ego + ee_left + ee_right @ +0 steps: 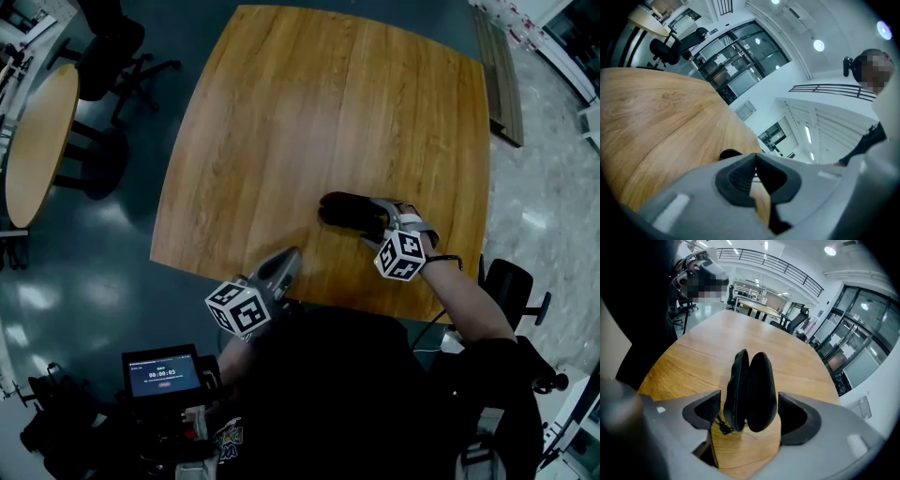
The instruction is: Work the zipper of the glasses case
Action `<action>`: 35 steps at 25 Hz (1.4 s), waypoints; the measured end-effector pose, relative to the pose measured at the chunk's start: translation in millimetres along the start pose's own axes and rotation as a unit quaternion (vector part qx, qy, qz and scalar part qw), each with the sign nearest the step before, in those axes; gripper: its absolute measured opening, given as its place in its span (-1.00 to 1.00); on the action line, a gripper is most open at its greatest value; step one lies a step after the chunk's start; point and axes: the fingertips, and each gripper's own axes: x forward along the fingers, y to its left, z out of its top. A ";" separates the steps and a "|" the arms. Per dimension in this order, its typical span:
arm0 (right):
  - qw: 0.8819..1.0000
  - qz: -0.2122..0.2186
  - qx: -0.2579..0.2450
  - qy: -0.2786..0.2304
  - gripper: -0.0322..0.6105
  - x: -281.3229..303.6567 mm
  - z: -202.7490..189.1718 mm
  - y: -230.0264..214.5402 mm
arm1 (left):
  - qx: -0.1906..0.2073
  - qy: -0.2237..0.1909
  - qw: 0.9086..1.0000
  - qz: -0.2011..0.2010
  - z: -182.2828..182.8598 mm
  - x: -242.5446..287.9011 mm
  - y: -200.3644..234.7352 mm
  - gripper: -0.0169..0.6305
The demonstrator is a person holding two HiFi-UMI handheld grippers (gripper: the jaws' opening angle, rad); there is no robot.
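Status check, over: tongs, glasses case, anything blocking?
Left tongs shut, empty. Right tongs open, straddling glasses case, not gripping. Case halves parted, on table. Nothing blocking.

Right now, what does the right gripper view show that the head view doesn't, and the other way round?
Right gripper view only: the glasses case has its halves slightly parted, zipper pull dangling, and the right gripper holds its jaws apart beside it, not pressing. Head view only: the left gripper by the edge of the wooden table, and a small screen. Both: the black case on the table, right gripper at it.
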 end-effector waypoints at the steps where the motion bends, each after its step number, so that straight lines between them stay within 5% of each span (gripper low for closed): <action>1: 1.000 -0.002 0.007 0.001 0.27 0.2 -0.7 -3.4 | 0.000 0.001 1.000 -0.002 -1.2 0.8 -1.2 -0.94; 4: 0.998 0.025 0.059 0.010 0.49 9.6 -5.3 -20.5 | 0.000 0.007 1.000 -0.004 -5.8 2.0 -3.7 -0.94; 7: 0.984 0.113 0.134 0.020 0.62 28.2 -8.5 -27.9 | -0.001 0.011 1.000 0.000 -9.7 1.5 -3.7 -0.94; 9: 0.978 0.151 0.144 0.027 0.61 39.4 -11.6 -26.9 | 0.002 0.013 1.000 0.004 -10.1 0.4 -2.5 -0.94; 12: 0.979 0.151 0.140 0.005 0.35 38.2 -2.4 -32.0 | 0.003 0.007 1.000 0.016 -8.1 -4.3 3.1 -0.94; 14: 0.986 0.117 0.114 -0.019 -0.05 32.3 7.8 -41.1 | -0.003 0.000 1.000 0.025 -5.2 -9.5 9.6 -0.94; 18: 0.998 -0.009 -0.057 -0.035 -0.07 15.7 24.9 -45.1 | -0.001 -0.005 1.000 0.027 6.0 -13.0 19.1 -0.94; 21: 0.974 -0.109 -0.169 -0.105 -0.07 -42.0 70.2 -50.3 | 0.008 0.009 1.000 -0.008 21.6 -8.8 15.1 -0.94; 23: 0.949 -0.149 -0.230 -0.156 -0.07 -92.5 103.9 -49.0 | 0.003 0.031 0.997 -0.070 37.6 -6.1 1.2 -0.93; 24: 0.935 -0.166 -0.261 -0.175 -0.07 -115.7 118.2 -47.9 | -0.011 0.045 0.992 -0.115 48.2 -6.1 -9.9 -0.77; 26: 0.904 -0.195 -0.321 -0.203 -0.07 -157.6 142.7 -45.1 | -0.058 0.074 0.968 -0.234 72.0 -9.7 -37.5 -0.45; 30: 0.843 -0.227 -0.424 -0.242 -0.07 -219.3 184.3 -27.2 | -0.111 0.184 0.871 -0.441 97.8 -17.8 -114.3 -0.25; 32: 0.816 -0.229 -0.471 -0.245 -0.09 -232.8 195.1 -13.0 | -0.081 0.270 0.830 -0.482 85.6 -20.0 -150.1 -0.14; 33: 0.806 -0.230 -0.490 -0.241 -0.09 -236.9 196.5 -7.8 | -0.066 0.305 0.816 -0.486 79.3 -19.2 -159.6 -0.12; 35: 0.791 -0.237 -0.511 -0.239 -0.10 -247.5 200.4 -1.7 | -0.057 0.346 0.804 -0.480 72.5 -14.8 -162.8 -0.14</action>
